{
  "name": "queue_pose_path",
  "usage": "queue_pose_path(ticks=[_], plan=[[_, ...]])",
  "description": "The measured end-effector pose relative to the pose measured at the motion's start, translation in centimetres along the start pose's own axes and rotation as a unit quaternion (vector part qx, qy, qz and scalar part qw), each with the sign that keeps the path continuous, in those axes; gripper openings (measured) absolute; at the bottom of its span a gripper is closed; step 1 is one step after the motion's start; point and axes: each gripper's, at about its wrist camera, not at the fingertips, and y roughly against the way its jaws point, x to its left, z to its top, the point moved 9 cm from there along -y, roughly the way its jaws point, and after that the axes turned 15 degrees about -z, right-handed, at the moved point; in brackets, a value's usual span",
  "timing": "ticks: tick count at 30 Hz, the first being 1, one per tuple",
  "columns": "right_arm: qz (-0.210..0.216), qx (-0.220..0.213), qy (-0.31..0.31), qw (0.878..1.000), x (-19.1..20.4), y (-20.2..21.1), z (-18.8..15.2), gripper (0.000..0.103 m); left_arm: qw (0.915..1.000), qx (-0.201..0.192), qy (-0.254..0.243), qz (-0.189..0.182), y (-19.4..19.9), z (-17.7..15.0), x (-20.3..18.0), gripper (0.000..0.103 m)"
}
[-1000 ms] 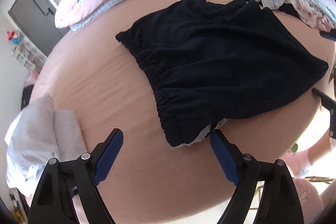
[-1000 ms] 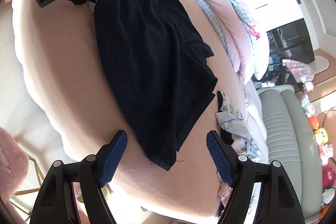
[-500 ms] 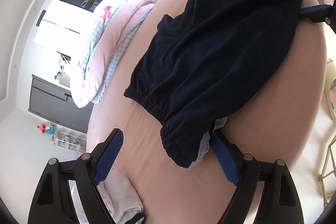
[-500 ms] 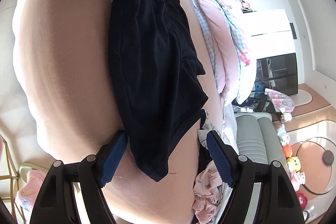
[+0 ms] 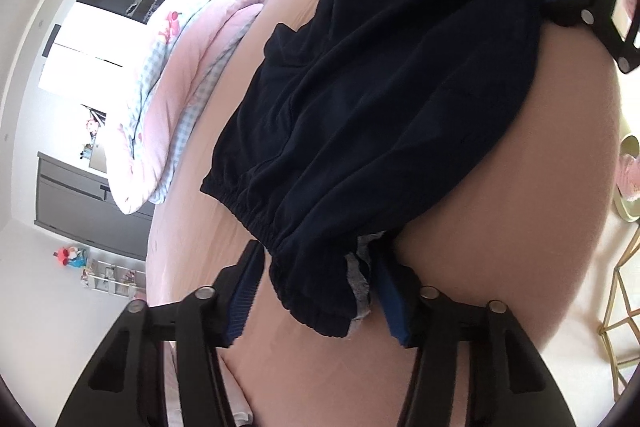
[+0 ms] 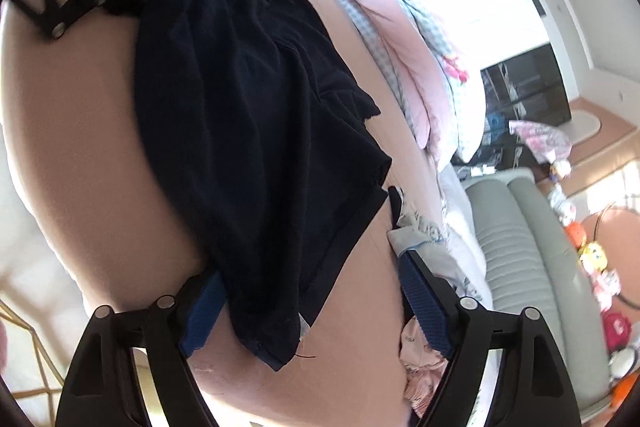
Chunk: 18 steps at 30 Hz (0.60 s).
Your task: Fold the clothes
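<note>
- The dark shorts (image 5: pixel 380 99) lie spread on the pink bed (image 5: pixel 520 227), stretched between your two grippers, with the gathered waistband at your left and the leg hems at your right.
- Your left gripper (image 5: pixel 320 291) has the waistband corner bunched between its fingers; the jaws are closing, and the blue pads already touch the cloth on both sides.
- Your right gripper (image 6: pixel 316 303) has the hem corner lying between its fingers; the jaws are opening and stand wide, with the right pad well clear of the cloth and the left pad just beside it.
- The near edge of the bed drops off just beside the shorts, so bare sheet on that side is only a narrow strip.
- Beyond the shorts, bare sheet runs to a rolled pink quilt (image 5: pixel 192 79) along the far side.
- A heap of pale printed clothes (image 6: pixel 424 239) sits right beside the hem end, near your right finger.
- A gold wire frame (image 5: pixel 624 311) stands on the floor off the bed's near edge.
</note>
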Motion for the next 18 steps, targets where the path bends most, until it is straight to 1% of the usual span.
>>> queue_pose_path(ticks=[1,2,4,6,8,10,12,13,14,15,17,18], plan=[[0.009,0.011,-0.016,1.000,-0.3,-0.3,-0.1,0.094,0.9999,0.003,-0.012,0.004,0.0,0.0,-0.4,0.035],[0.018,0.022,-0.031,0.999,-0.5,-0.6,-0.2,0.094,0.9996,0.006,-0.024,0.009,0.0,0.0,-0.8,0.032],[0.040,0.035,-0.046,0.998,-0.6,-0.6,-0.5,0.094,0.9989,0.014,-0.041,0.017,-0.1,0.1,-1.5,0.021],[0.049,0.044,-0.055,0.996,-0.6,-0.4,-0.8,0.094,0.9985,0.018,-0.046,0.025,0.0,0.1,-1.8,0.017],[0.047,0.044,-0.055,0.996,-0.6,-0.2,-0.8,0.094,0.9983,0.019,-0.048,0.028,0.1,0.0,-2.0,0.016],[0.041,0.040,-0.049,0.997,-0.4,0.0,-0.9,0.094,0.9986,0.021,-0.044,0.020,0.2,-0.3,-2.0,0.012],[0.038,0.028,-0.036,0.998,-0.2,0.4,-0.8,0.092,0.9982,0.024,-0.053,0.014,-0.1,-0.2,-2.2,0.009],[0.038,0.022,-0.029,0.999,0.0,0.6,-0.8,0.082,0.9976,0.025,-0.062,0.017,-0.1,-0.3,-2.3,0.009],[0.046,0.016,-0.020,0.999,0.3,1.0,-0.8,0.077,0.9970,0.025,-0.071,0.019,0.0,-0.3,-2.5,0.009],[0.053,0.009,-0.011,0.998,0.7,1.4,-0.9,0.066,0.9964,0.026,-0.078,0.021,0.1,-0.4,-2.6,0.008],[0.058,-0.005,0.011,0.998,1.4,2.2,-1.0,0.048,0.9962,0.027,-0.081,0.019,0.3,-0.4,-2.6,0.008],[0.067,-0.007,0.018,0.998,1.7,2.4,-1.1,0.042,0.9961,0.028,-0.082,0.018,0.3,-0.4,-2.7,0.008]])
